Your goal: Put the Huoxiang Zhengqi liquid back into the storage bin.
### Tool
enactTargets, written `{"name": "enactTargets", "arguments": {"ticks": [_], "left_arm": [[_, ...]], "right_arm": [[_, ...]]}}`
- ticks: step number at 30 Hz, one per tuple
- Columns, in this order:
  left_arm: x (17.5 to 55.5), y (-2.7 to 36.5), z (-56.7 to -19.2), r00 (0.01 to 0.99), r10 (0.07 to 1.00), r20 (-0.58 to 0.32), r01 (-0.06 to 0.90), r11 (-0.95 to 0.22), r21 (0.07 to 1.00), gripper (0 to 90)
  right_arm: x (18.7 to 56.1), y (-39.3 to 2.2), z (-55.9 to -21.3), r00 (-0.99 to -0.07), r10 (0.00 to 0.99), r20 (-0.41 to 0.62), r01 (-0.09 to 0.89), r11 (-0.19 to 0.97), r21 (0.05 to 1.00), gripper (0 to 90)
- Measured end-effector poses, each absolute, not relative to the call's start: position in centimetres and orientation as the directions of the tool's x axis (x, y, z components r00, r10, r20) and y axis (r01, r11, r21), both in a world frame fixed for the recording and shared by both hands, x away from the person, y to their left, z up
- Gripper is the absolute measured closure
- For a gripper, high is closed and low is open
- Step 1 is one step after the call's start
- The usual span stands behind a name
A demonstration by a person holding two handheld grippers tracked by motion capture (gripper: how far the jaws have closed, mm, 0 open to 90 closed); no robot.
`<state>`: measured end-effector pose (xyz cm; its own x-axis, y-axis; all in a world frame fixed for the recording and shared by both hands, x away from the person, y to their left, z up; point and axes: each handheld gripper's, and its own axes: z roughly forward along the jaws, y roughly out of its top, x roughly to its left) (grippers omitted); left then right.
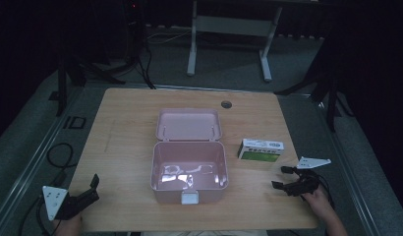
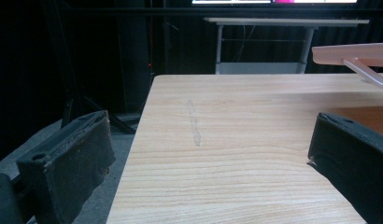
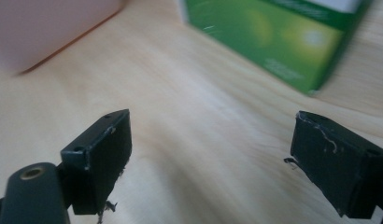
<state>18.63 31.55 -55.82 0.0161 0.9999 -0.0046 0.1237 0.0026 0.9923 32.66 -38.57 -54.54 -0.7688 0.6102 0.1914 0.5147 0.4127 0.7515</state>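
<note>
The carton (image 1: 261,150) lies at three o'clock of the open box (image 1: 189,169). The right gripper (image 1: 284,178), jaws spread and empty, is best squared across it; the left gripper (image 1: 86,189) is spread too.

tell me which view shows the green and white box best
The high view: the whole box lies right of the pink case, edges sharp. The right gripper view has only a blurred green corner, cut off. The left gripper view looks across bare table.
</note>
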Motion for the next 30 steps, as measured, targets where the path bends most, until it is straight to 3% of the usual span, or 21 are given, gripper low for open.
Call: {"name": "enactTargets", "arguments": {"ticks": [6, 15, 30], "left_arm": [[18.6, 31.5, -55.8, 0.017, 1.000, -0.004, 0.123, 0.002, 0.992, 0.2], [18.6, 31.5, -55.8, 0.020, 1.000, 0.001, 0.127, -0.004, 0.992, 0.2], [18.6, 31.5, -55.8, 0.024, 1.000, 0.000, 0.128, -0.003, 0.992, 0.2]], "right_arm": [[32.9, -38.3, -53.9, -0.823, 0.552, 0.134, 0.481, 0.552, 0.681, 12.3], [32.7, -37.2, -52.5, -0.890, 0.455, 0.019, 0.412, 0.787, 0.459, 12.6], [32.6, -34.7, -50.5, -0.950, 0.300, -0.088, 0.288, 0.949, 0.130, 13.0]]}}
